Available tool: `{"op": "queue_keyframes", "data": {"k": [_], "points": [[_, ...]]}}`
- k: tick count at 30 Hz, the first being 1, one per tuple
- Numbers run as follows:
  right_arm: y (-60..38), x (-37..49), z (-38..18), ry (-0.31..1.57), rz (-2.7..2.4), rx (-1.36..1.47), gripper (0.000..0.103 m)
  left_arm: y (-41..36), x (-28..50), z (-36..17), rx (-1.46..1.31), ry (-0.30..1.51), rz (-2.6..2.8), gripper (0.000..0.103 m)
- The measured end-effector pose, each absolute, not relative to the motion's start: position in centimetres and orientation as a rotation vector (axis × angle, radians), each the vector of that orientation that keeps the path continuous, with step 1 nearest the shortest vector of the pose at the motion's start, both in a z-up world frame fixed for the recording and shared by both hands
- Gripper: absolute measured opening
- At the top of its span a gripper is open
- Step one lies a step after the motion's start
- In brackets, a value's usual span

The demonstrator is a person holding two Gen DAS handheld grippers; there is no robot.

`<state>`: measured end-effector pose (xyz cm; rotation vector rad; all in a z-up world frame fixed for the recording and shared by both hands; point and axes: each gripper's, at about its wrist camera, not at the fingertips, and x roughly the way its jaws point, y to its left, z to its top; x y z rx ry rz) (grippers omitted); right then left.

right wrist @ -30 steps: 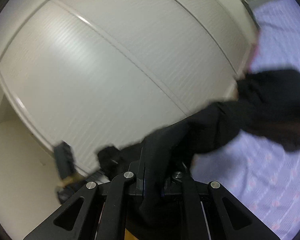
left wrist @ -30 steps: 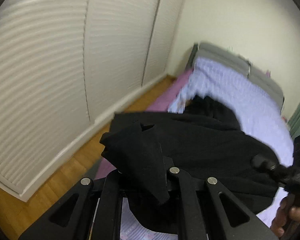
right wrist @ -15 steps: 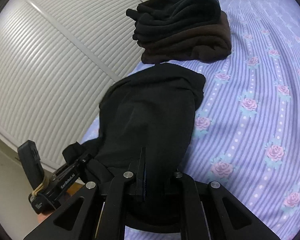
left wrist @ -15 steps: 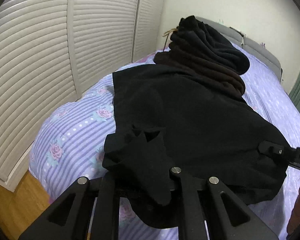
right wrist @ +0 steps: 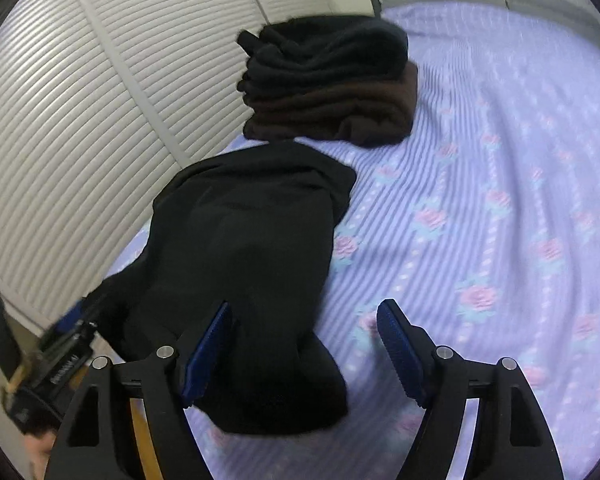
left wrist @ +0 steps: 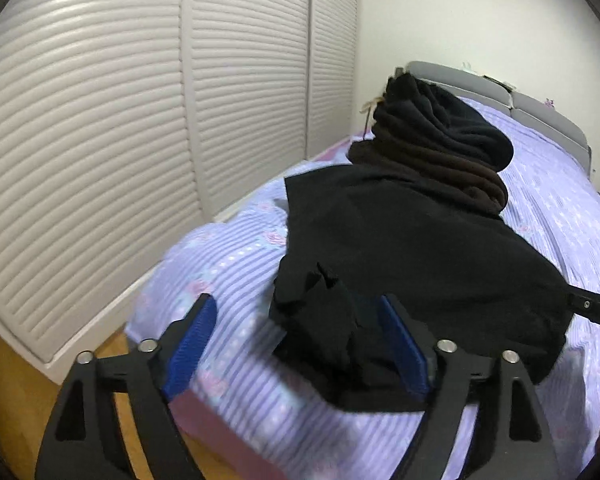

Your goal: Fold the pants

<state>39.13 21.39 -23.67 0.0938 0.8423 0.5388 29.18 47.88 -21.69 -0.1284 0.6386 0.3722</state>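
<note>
Now both grippers opening over black pants (right wrist: 240, 248) on bed (right wrist: 480, 200).
Left gripper (left wrist: 296, 344): jaws spreading, pants edge bunched between pads, nearer the 3 o'clock pad, not pinched. Right gripper (right wrist: 304, 336): jaws spreading, pants hem lying between, against the 9 o'clock pad. Pants folded flat, running toward 12 o'clock. Stack of folded dark clothes (right wrist: 328, 80) just beyond at 12 o'clock. Louvred doors (left wrist: 100, 120) at 9 o'clock.

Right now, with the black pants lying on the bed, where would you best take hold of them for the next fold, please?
Probably the bunched near end of the black pants, approached low from the bed's near edge. It lies thick and raised between the opening jaws of the left hand-held gripper and right hand-held gripper; the far end lies flatter, close to the folded pile.
</note>
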Motion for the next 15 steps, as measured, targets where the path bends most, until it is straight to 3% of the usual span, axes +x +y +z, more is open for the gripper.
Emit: {"op": "queue_keyframes", "data": {"k": [4,9,15], "points": [[20.2,35.9,-20.9,0.724,0.492,-0.051,0.077,44.7,26.3,-19.7,-0.076,0.608,0.426,0.100],[17.5,31.1,-17.1,0.597,0.429,-0.171,0.086,40.3,23.3,-17.2,-0.038,0.609,0.430,0.101],[13.3,24.6,-12.7,0.513,0.419,-0.216,0.087,35.9,18.1,-12.9,-0.045,0.587,0.442,0.103]]}}
